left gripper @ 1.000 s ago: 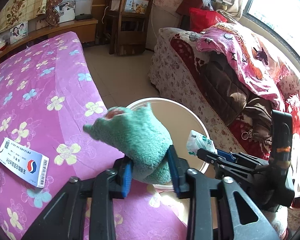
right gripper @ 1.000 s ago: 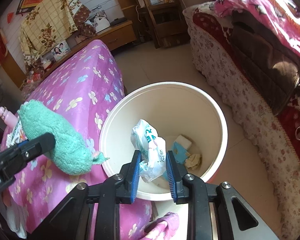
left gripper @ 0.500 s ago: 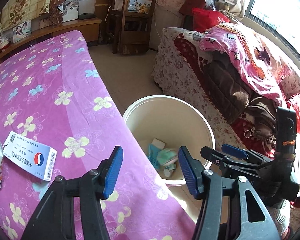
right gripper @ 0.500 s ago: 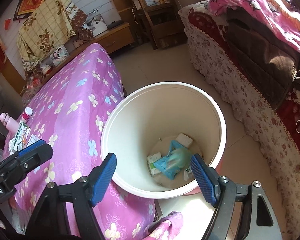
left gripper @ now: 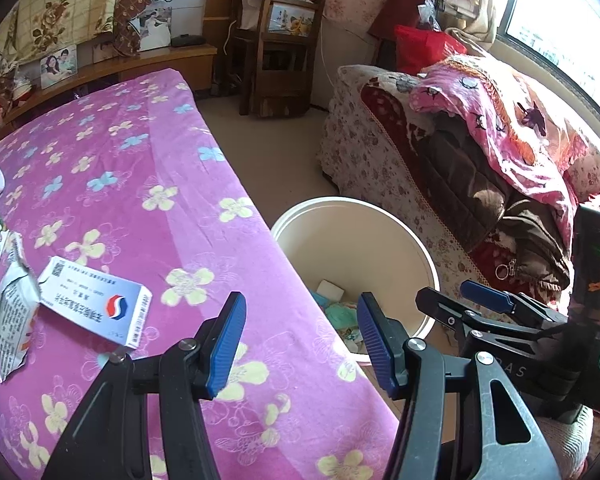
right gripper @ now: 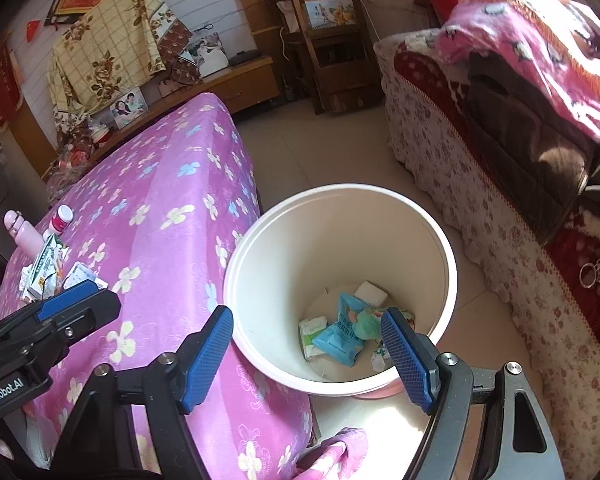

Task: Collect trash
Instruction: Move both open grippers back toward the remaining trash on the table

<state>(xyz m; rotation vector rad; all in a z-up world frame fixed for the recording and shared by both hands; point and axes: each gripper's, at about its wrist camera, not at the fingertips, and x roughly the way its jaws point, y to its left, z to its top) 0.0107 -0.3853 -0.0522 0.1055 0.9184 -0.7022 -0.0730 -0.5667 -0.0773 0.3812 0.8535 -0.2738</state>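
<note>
A white bin [right gripper: 440, 248] stands on the floor beside the pink flowered table [right gripper: 160, 200]. Inside lie a blue packet [right gripper: 340, 336], a green cloth [right gripper: 366, 324], a white block [right gripper: 370, 294] and a small pack [right gripper: 314, 330]. My right gripper [right gripper: 308, 354] is open and empty above the bin's near rim. My left gripper [left gripper: 298, 344] is open and empty over the table's edge, with the bin [left gripper: 420, 248] ahead of it. On the table lie a white medicine box [left gripper: 96, 306] and torn cartons [left gripper: 8, 320].
A red-capped bottle [right gripper: 62, 218] and a pink bottle [right gripper: 22, 234] stand at the table's far end. A sofa with blankets [right gripper: 520, 120] runs along the right. A wooden shelf [right gripper: 324, 40] and a low cabinet stand at the back.
Both grippers opened. The green cloth dropped from the left and the white packet from the right into the bin. The left gripper has drawn back over the table.
</note>
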